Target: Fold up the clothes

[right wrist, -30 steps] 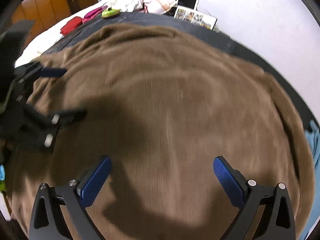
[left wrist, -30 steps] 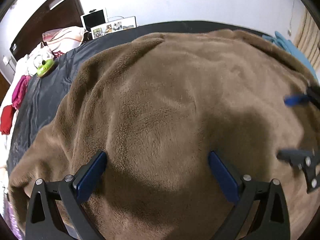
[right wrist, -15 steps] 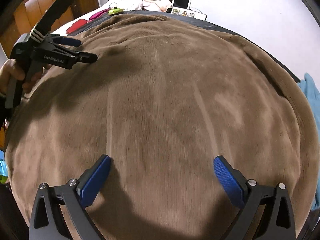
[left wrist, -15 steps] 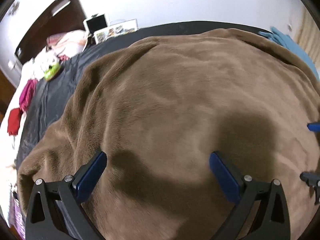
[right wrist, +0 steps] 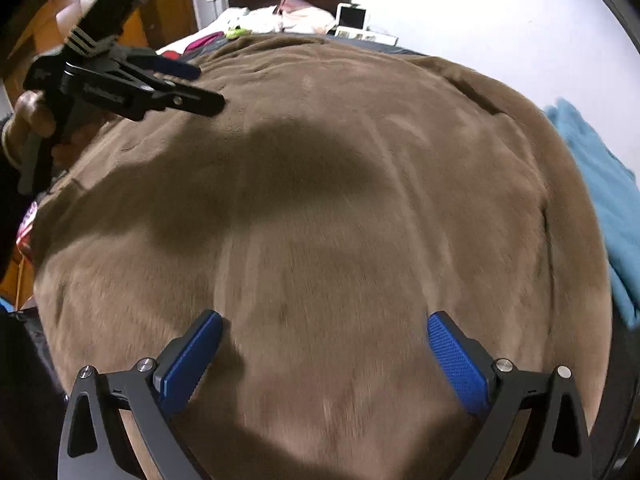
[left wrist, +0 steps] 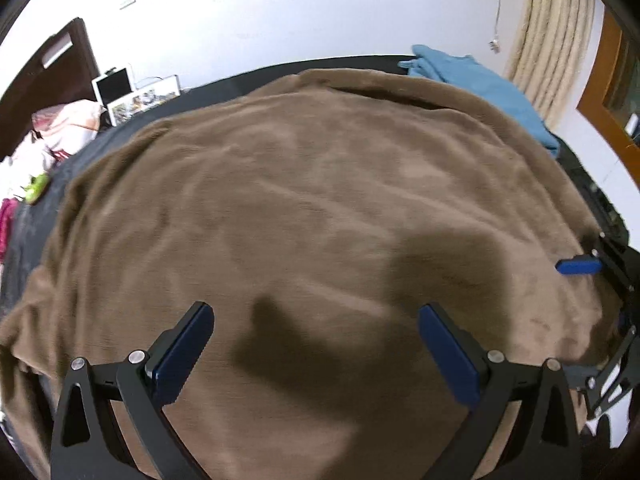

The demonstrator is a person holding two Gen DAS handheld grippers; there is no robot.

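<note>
A large brown fleece blanket (left wrist: pixel 312 208) lies spread flat over the dark bed (left wrist: pixel 240 88) and covers most of it. The left gripper (left wrist: pixel 316 344) hovers over the blanket near the bed's near edge, its jaws released wide with nothing between them. The right gripper (right wrist: pixel 324 344) hovers above the blanket too, jaws also released and empty. A blue cloth (left wrist: pixel 480 84) lies at the far right corner of the bed, just beside the blanket.
</note>
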